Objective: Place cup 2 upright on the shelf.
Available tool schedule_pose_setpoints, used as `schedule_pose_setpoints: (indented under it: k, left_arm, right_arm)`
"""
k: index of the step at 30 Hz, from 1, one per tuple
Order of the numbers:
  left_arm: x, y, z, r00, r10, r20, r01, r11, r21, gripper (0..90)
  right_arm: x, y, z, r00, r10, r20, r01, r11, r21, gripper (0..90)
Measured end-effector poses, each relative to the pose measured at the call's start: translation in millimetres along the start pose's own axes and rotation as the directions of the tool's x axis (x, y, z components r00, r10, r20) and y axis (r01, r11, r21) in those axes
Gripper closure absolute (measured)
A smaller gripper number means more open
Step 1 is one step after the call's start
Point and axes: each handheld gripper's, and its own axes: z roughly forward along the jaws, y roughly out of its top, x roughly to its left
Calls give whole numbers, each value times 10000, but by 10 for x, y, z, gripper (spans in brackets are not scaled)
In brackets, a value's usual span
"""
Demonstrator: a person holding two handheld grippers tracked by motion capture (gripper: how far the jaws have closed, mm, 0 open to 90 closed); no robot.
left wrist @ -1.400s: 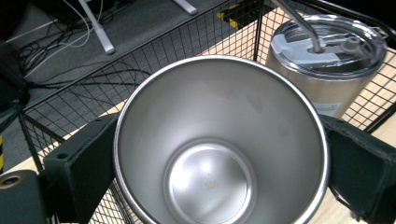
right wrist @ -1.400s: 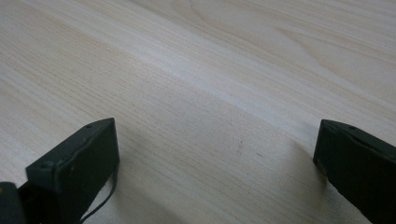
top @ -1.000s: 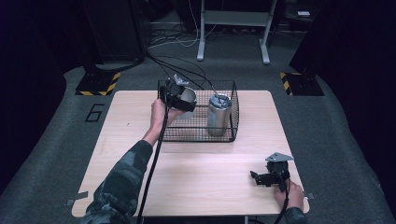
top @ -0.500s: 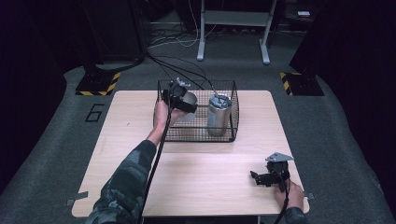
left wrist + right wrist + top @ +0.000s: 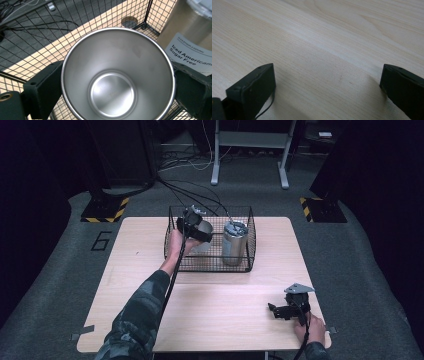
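Note:
An open steel cup sits between the jaws of my left gripper, which is shut on its sides and holds it inside the black wire basket, in the left half. The cup is upright and empty. To its right in the basket stands a steel tumbler with a lid and a white label reading "Iced Americano Sugar Free". My right gripper rests low at the front right of the wooden table, open, with only bare wood between its jaws.
The basket stands at the table's back middle. Black cables run over the grey carpet behind it, near a metal stand. Yellow-black striped plates lie on the floor at both back corners.
The left gripper with the cup has shifted only slightly inside the basket. The right gripper has stayed still.

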Motion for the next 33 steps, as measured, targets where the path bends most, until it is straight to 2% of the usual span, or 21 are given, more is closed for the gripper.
schedule_pose_setpoints:
  k: [4, 9, 18, 22, 29, 33]
  left_arm:
    - [26, -9, 61, 10000, -2, -64, 3, 9998, 184, 59]
    - [57, -42, 137, 9997, -247, 7, 247, 9991, 345, 59]
    - [63, -61, 258, 9997, -235, 12, 234, 9976, 650, 59]
    - [65, -79, 312, 9989, -404, 227, 385, 9960, 801, 59]
    - [88, -94, 351, 9987, -402, 328, 371, 9950, 924, 58]
    - [115, -96, 360, 9978, -341, 567, 287, 9953, 930, 58]
  right_arm:
    - [-2, 1, 1, 10000, -37, -5, 37, 10000, -9, 0]
    - [-2, 1, 1, 10000, -38, -5, 38, 10000, -12, 0]
    - [1, 1, 0, 10000, 32, -1, -32, 10000, -19, 0]
    - [0, 2, 2, 10000, 19, -7, -19, 10000, -28, 0]
    - [2, 1, 1, 10000, 37, -2, -37, 10000, -21, 0]
    - [2, 1, 1, 10000, 40, -3, -40, 10000, -22, 0]
